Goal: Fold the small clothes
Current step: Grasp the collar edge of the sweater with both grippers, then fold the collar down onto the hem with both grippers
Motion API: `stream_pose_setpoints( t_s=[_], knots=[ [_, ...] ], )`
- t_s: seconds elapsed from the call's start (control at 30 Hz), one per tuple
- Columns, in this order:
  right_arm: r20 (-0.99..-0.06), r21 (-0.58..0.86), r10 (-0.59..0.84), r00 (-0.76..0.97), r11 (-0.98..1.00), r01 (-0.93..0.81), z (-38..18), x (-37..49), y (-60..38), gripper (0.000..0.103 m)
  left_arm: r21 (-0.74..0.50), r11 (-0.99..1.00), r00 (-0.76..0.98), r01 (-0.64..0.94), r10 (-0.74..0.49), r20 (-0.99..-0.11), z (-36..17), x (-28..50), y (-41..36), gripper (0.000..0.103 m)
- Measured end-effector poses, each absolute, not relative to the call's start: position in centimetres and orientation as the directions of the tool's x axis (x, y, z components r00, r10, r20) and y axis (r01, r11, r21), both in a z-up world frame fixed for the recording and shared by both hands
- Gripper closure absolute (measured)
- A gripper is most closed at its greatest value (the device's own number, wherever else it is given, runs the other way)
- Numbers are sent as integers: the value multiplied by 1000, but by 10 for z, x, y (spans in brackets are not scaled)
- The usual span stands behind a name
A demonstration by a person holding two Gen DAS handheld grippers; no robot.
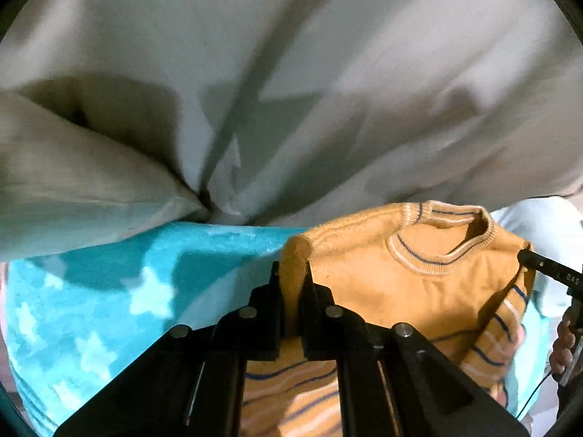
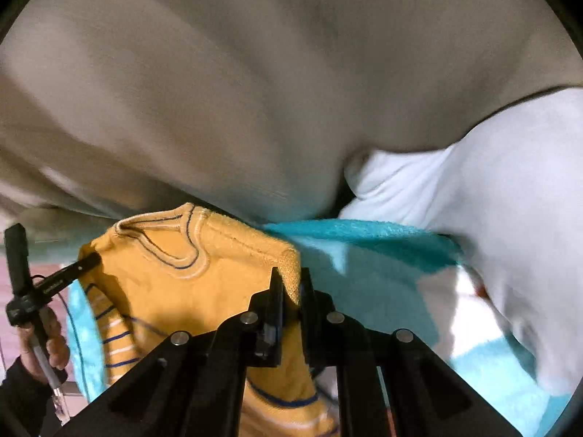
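Observation:
A small mustard-yellow knit sweater (image 1: 397,276) with blue and white stripes is held up between both grippers above a turquoise star-print blanket (image 1: 94,298). My left gripper (image 1: 291,273) is shut on one shoulder of the sweater. My right gripper (image 2: 291,284) is shut on the other shoulder of the sweater (image 2: 175,284). The collar faces the cameras. A striped sleeve hangs down at each side. The right gripper's fingertip (image 1: 528,258) shows in the left wrist view, and the left gripper (image 2: 87,260) shows in the right wrist view.
Grey-beige pillows (image 1: 255,73) lie behind the blanket. A white cloth or pillow (image 2: 503,218) lies at the right on the turquoise blanket (image 2: 382,273). The person's hand (image 2: 40,342) holds the left gripper's handle.

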State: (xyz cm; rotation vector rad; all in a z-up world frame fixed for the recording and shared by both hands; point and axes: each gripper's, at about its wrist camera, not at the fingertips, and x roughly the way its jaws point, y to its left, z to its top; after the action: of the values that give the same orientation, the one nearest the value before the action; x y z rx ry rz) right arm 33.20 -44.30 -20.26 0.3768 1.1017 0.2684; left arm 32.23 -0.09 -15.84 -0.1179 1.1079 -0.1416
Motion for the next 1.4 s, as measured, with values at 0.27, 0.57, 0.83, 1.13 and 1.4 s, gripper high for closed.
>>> stream_pose_setpoints(
  t_s=[0.27,0.57,0.83,1.13,1.4],
  knots=[
    [-782,372,377,496,921,-113,-127,215,-442,96,-282,952,490,119,-304,-817,-75,210,26,96],
    [-845,384,368,388,922,-40,-162,54,-414,96,-276,952,329,129,-304,-894,-122,69,44,96],
    [-915,325,280,292,938,119,-240,15,-411,94,-285,949,174,136,-306,-936,-209,21,36,94],
    [-884,406,329,332,892,200,-204,-39,-433,38,-392,917,150,76,-400,-904,-175,-37,78,59],
    [-841,536,467,274,793,291,-245,-27,-401,37,-505,863,64,24,-505,-861,-198,-15,40,52]
  ],
)
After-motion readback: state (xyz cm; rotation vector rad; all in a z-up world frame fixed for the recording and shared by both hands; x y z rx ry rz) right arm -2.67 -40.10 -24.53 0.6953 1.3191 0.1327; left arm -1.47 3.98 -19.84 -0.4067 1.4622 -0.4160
